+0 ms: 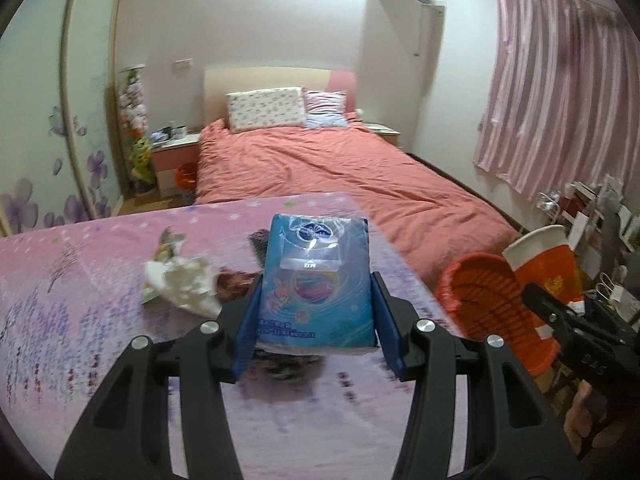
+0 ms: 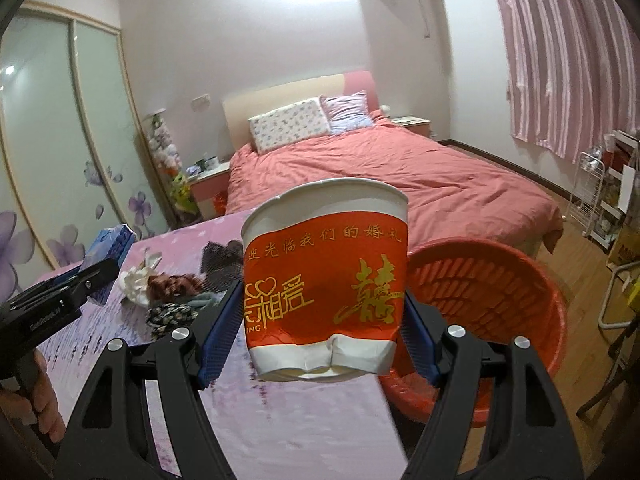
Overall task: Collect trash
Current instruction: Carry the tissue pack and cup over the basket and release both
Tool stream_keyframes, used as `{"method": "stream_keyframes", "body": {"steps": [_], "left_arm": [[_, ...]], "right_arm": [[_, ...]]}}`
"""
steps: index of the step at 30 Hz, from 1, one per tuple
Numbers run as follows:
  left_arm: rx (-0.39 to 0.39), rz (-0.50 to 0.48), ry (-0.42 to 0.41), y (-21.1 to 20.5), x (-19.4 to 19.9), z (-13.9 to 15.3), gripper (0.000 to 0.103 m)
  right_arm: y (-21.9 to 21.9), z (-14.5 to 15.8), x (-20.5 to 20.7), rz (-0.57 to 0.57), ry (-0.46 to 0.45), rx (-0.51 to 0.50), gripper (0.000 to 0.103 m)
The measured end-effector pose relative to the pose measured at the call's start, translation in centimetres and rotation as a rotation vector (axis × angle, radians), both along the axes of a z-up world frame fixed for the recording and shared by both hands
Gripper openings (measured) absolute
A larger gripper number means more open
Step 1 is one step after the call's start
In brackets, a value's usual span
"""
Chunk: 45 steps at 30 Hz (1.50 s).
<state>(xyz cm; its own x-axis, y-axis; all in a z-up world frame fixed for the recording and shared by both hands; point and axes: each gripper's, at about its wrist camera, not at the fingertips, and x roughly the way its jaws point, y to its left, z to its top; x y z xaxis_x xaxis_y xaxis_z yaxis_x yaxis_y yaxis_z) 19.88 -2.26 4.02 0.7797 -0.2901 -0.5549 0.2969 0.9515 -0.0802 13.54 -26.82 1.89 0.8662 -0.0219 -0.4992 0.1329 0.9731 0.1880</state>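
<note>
My left gripper (image 1: 318, 316) is shut on a blue tissue pack (image 1: 318, 280), lifted above the pink floral table (image 1: 100, 320). My right gripper (image 2: 324, 328) is shut on a dented red and white paper cup (image 2: 326, 276), upright and raised over the table's right edge. An orange-red basket (image 2: 492, 304) sits just right of the table, behind and below the cup; in the left wrist view this basket (image 1: 488, 296) lies to the right with the cup (image 1: 548, 268) beside it. Crumpled white paper (image 1: 182, 284) and dark wrappers (image 2: 176, 300) lie on the table.
A bed with a salmon cover (image 1: 340, 172) stands beyond the table. Wardrobe doors (image 2: 60, 140) fill the left, pink curtains (image 1: 560, 96) the right. A white rack (image 2: 600, 200) and a metal stand stand on the wooden floor at right. A hand (image 2: 36, 404) grips the left tool.
</note>
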Motion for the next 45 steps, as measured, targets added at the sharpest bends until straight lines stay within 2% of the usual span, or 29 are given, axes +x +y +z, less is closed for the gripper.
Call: {"method": "stream_keyframes", "body": {"steps": [13,27,36,38,40,45], "left_arm": [[-0.002,-0.170,0.014,-9.6,-0.6,-0.8,0.051],[0.020,-0.299,0.062,-18.5,0.2,-4.1,0.051],[0.039,-0.351,0.109,-22.2,1.9,-6.8,0.052],[0.054,-0.351,0.124,-22.7,2.4,-7.7,0.056],[0.071,-0.341,0.132,-22.8,2.8,-8.5,0.067],[0.102,-0.297,0.144,-21.4,3.5,-9.9,0.070]], "right_arm": [[-6.1,-1.0,-0.8,-0.126,-0.009,0.026,0.073],[-11.8,-2.8,-0.5,-0.227,0.010,0.083,0.073],[-14.7,-4.0,0.5,-0.247,0.026,0.144,0.073],[-15.1,-4.5,0.7,-0.239,0.033,0.168,0.074],[-15.5,-5.0,1.1,-0.232,0.043,0.189,0.079],[-15.4,-5.9,1.0,-0.239,0.065,0.198,0.080]]}}
